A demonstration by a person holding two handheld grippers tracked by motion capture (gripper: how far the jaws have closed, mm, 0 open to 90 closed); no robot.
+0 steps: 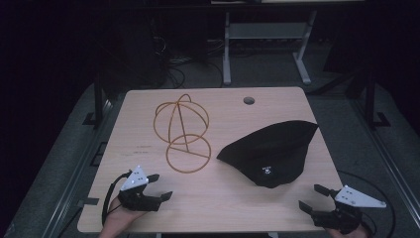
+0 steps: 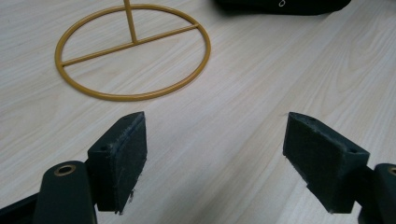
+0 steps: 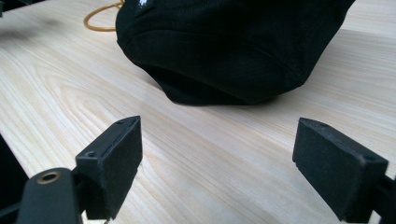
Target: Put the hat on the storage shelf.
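- A black cap point(image 1: 271, 151) lies on the right half of a light wooden table point(image 1: 218, 208), its peak pointing toward the far right edge and a small white emblem on the near side of its crown.
- To its left, near the table's middle, stands a gold wire stand point(image 1: 182, 131): a flat ring base crossed by a bar, with a stem rising to a dome of curved wire hoops at the far side. The cap and the stand are near one another but not touching.
- The right gripper point(image 1: 312, 197) sits low at the near right corner of the table, just on the near side of the cap, held in a hand. Its two black jaws stand wide apart with nothing between them. In the right gripper view the cap point(image 3: 233, 46) is close ahead of the jaws.
- The left gripper point(image 1: 159, 186) sits at the near left, held in a hand point(image 1: 119, 215), on the near side of the stand's ring base. Its jaws are also spread wide and hold nothing. In the left gripper view the ring base point(image 2: 133, 51) lies ahead on the table.
- A small round hole point(image 1: 248, 100) is set in the table near its far edge.
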